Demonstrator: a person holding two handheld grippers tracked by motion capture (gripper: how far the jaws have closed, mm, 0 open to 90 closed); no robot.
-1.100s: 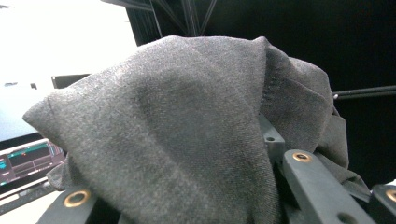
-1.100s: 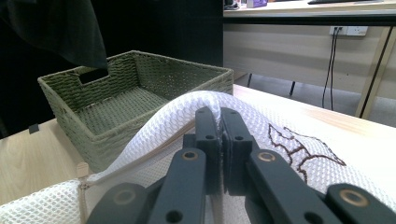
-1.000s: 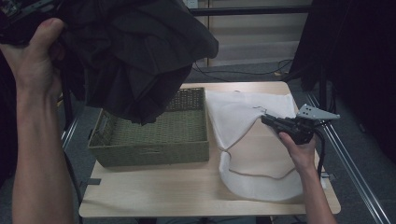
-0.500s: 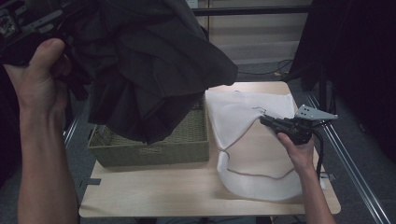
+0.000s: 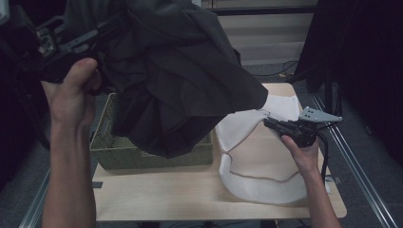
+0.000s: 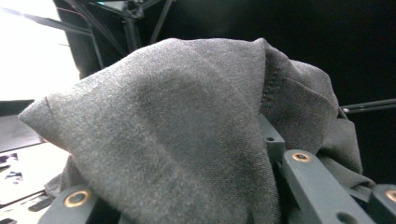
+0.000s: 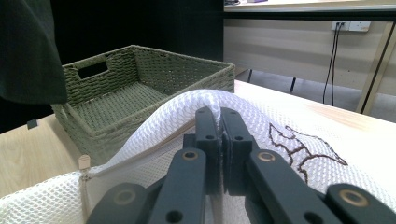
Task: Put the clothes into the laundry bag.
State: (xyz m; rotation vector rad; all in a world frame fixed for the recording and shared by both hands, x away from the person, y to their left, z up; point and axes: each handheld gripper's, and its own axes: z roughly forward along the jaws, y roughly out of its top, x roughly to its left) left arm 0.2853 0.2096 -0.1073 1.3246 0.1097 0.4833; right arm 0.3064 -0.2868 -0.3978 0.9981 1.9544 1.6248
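While our left gripper (image 5: 102, 35) grasps the dark grey cloth (image 5: 180, 76) above the green woven basket (image 5: 102, 145), our right gripper (image 7: 219, 121) pinches the white mesh bag (image 5: 259, 159).

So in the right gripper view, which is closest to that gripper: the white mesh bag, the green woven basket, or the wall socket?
1. White mesh bag, pinched in its jaws.
2. Green woven basket, behind it to the left.
3. Wall socket, far back, upper right.
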